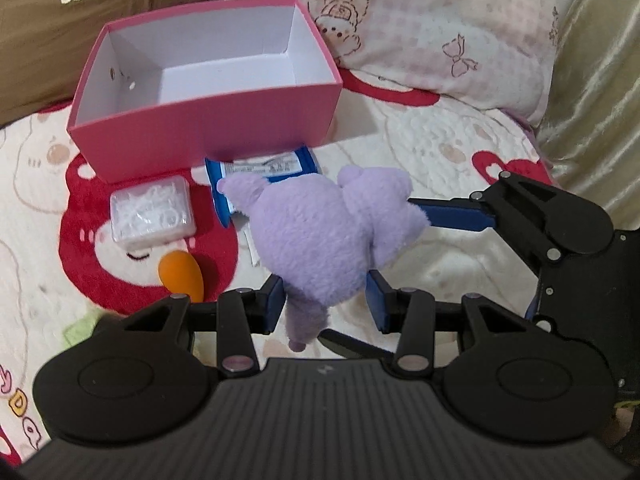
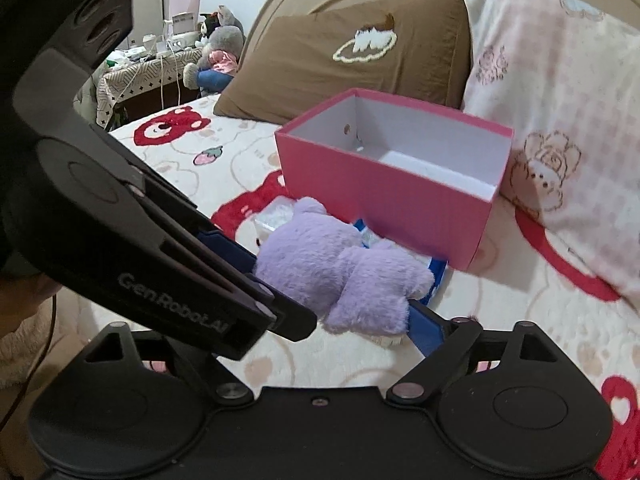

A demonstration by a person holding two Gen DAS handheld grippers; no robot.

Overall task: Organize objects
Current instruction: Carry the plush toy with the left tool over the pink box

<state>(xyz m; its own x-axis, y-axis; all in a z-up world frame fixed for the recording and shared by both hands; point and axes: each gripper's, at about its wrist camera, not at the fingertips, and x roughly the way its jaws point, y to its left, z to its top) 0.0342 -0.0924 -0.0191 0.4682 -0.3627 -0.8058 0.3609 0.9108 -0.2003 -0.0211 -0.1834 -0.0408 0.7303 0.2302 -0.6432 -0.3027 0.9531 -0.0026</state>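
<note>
**Purple plush held above bedspread, pink box open beyond**

The left gripper point(image 1: 326, 300) is clamped on the lower body of one purple plush toy point(image 1: 320, 228), blue pads pressing its sides. The right gripper point(image 2: 352, 312) reaches the same toy from the right; one blue finger point(image 2: 424, 330) lies against the plush, the other is hidden behind the left gripper's body, so whether its pads press cannot be told. The toy hangs clear of the bedspread point(image 1: 440, 152).

Under and behind the plush lies one blue-edged packet point(image 1: 276, 166), partly hidden by it and touching the box front. To the left sit one clear plastic case point(image 1: 152, 210) of white pieces and one orange egg-shaped item point(image 1: 182, 270).

Beyond stands one pink box point(image 1: 208, 128), lidless, its white interior bare. Behind it lean one brown pillow point(image 2: 352, 56) and one pink checked pillow point(image 2: 552, 92).
</note>
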